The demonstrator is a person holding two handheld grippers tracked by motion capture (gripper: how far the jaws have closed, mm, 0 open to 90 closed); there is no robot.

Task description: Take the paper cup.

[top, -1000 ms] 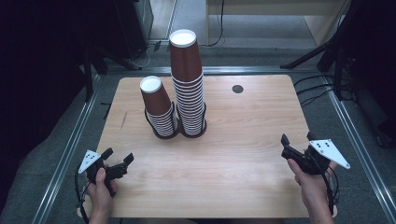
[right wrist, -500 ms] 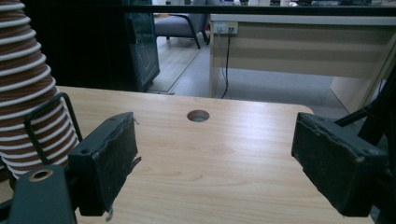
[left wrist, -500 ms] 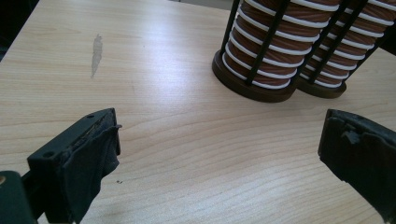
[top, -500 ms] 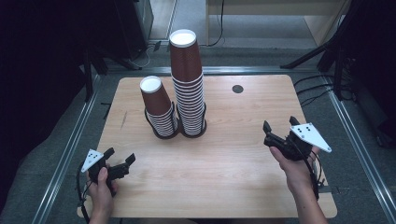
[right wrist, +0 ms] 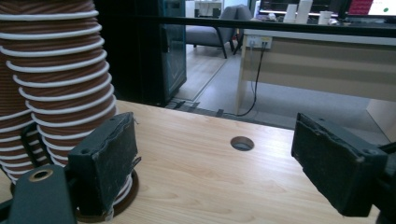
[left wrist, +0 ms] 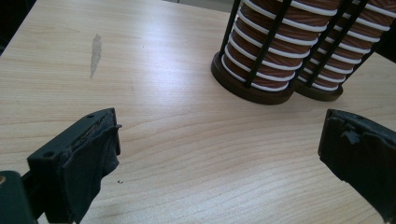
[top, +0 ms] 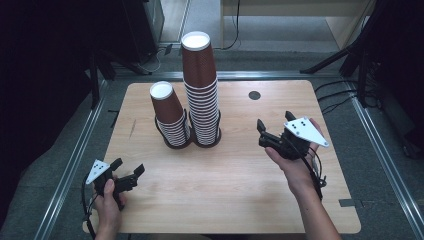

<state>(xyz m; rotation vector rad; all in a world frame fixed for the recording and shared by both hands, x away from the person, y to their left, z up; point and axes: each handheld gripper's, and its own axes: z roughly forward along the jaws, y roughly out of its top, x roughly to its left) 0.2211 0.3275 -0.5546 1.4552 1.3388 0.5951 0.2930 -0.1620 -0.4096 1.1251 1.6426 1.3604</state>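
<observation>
1. Where the two stacks stand, the wooden table (top: 240, 200) spreads widest of all; it carries everything, and both of the person's forearms come in over its near edge.
2. The tall stack of brown paper cups (top: 201, 90) stands upside down in a black wire holder at the middle of the table, towards the far side.
3. The short stack of cups (top: 169, 115) stands touching the tall one on its left, in a holder of its own, leaning slightly leftwards at the top.
4. The right gripper (top: 274, 119) is held above the table to the right of the tall stack and near it, pointing at it. Its jaws stand apart with nothing between them. In the right gripper view the tall stack rises just past one pad (right wrist: 109, 158).
5. The left gripper (top: 129, 166) lies low at the near left corner, well apart from the cups. Its jaws are spread too, with bare wood between them.
6. A round cable hole (top: 254, 95) sits in the tabletop right of the tall stack.
7. A pale scuff (left wrist: 95, 49) marks the wood left of the holders.
</observation>
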